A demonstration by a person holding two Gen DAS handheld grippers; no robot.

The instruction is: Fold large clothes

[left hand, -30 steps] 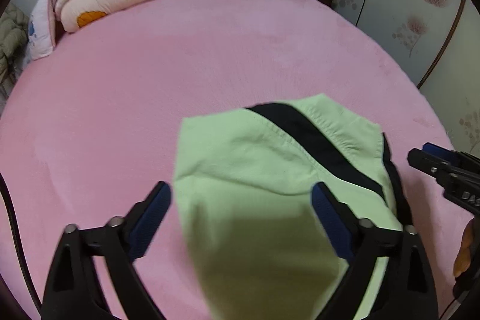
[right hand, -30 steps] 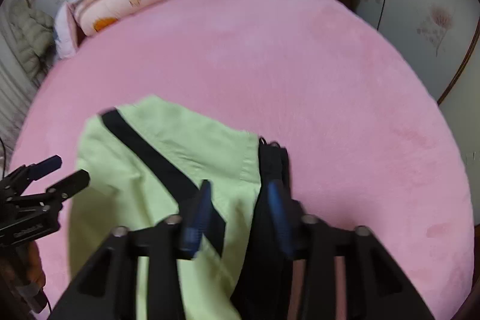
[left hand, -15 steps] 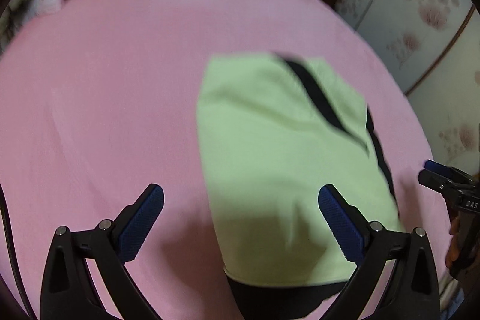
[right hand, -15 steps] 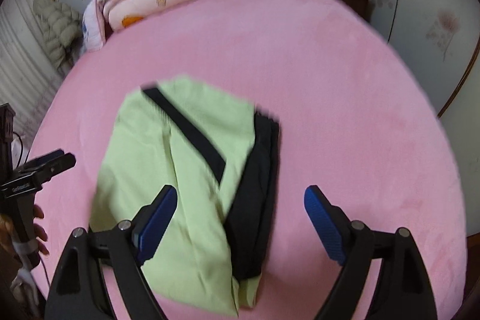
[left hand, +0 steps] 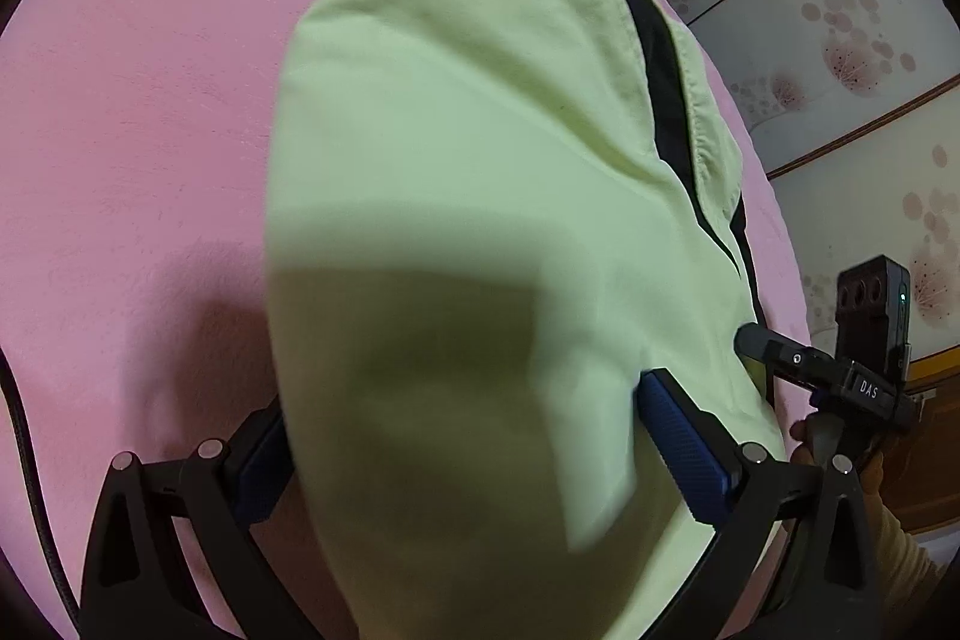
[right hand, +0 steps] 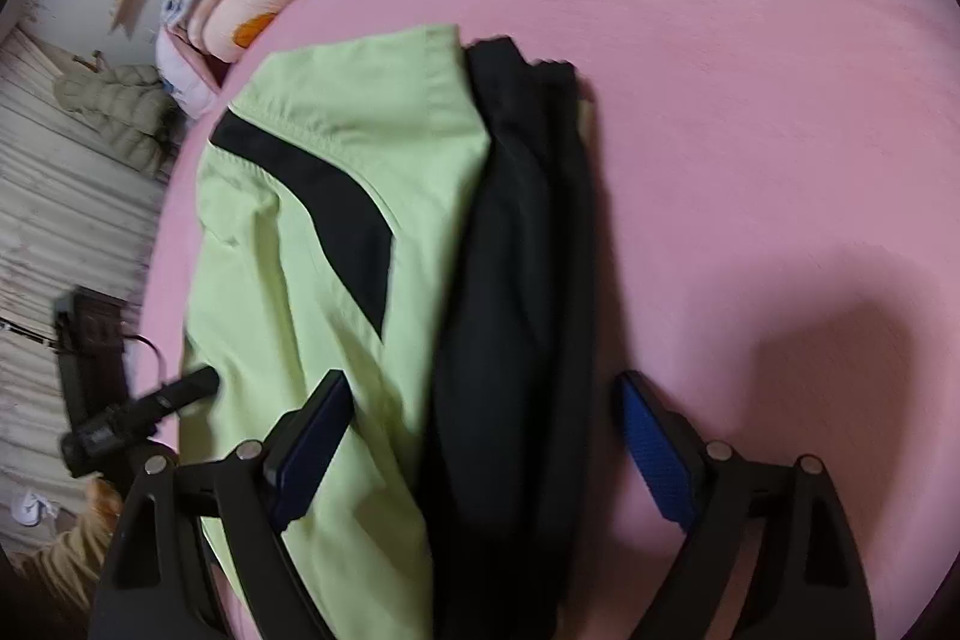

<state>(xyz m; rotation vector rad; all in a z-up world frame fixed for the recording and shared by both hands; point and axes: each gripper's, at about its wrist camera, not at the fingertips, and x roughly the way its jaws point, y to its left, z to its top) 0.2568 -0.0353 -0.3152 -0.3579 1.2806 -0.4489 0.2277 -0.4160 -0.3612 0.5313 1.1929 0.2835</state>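
The garment (left hand: 480,196), lime green with black panels, lay folded on the pink bed (left hand: 132,112). The left gripper (left hand: 468,436) sat low over its near end, fingers (left hand: 681,451) spread wide, the green cloth bulging up between them and hiding most of the left one. The right gripper (right hand: 480,451) hung spread too, its fingers (right hand: 654,451) straddling the black side, neither pad clearly pressing cloth.
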